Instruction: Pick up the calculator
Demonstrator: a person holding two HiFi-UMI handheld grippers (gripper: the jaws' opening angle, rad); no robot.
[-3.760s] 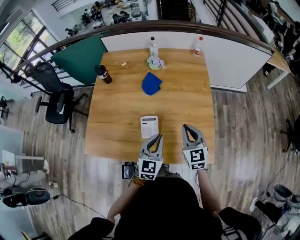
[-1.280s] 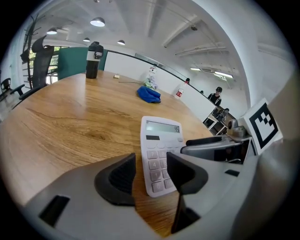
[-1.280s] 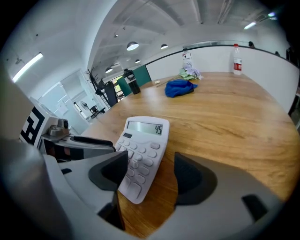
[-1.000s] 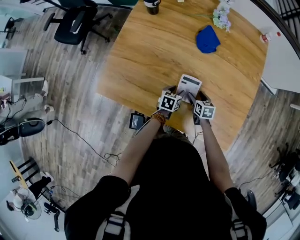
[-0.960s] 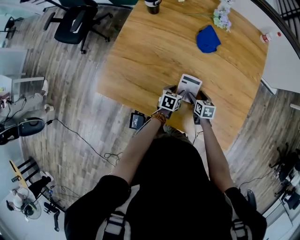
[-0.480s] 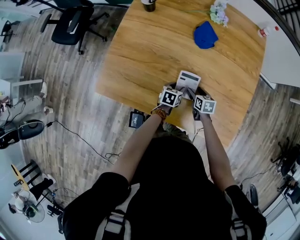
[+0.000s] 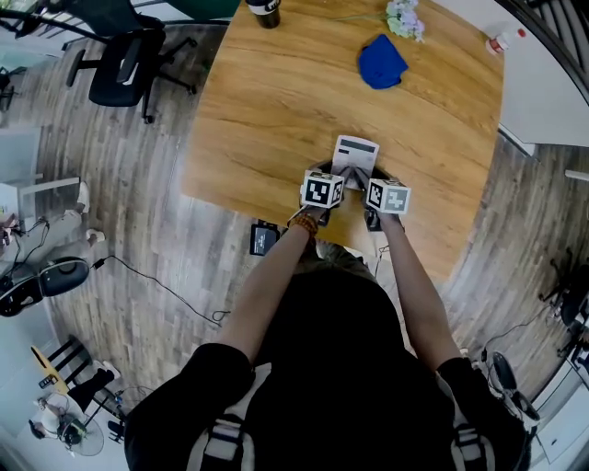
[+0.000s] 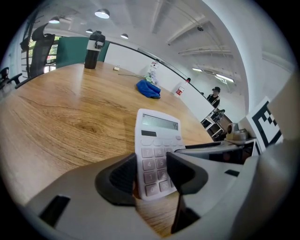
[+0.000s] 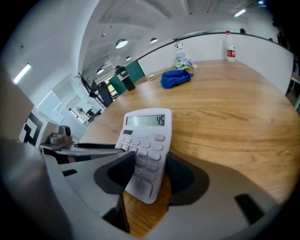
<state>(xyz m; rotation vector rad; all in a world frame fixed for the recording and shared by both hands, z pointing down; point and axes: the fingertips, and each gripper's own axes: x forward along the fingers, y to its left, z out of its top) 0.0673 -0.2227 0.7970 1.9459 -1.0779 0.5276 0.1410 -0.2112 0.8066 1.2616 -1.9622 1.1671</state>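
The white calculator [image 7: 355, 152] is near the front edge of the wooden table [image 7: 276, 101], display end pointing away from me. Both grippers meet at its near end. My left gripper [image 7: 341, 176] has its pads against the key end of the calculator [image 8: 157, 140], which sits tilted with that end off the wood. My right gripper [image 9: 151, 161] is closing on the calculator [image 9: 147, 140] from the other side. One of its pads lies over the keys and the other rests against the edge. The left gripper's jaw shows at the left of the right gripper view.
At the far end of the table are a blue cloth [image 7: 380, 61], a dark bottle [image 7: 265, 7] and a bunch of flowers [image 7: 403, 17]. A red-capped white bottle [image 7: 498, 42] stands on the white ledge. An office chair [image 7: 124, 69] stands on the floor to the left.
Several seconds ago both grippers hung open at the table's edge, short of the calculator. Over the last second they have stayed at its near end and drawn closer together around it.
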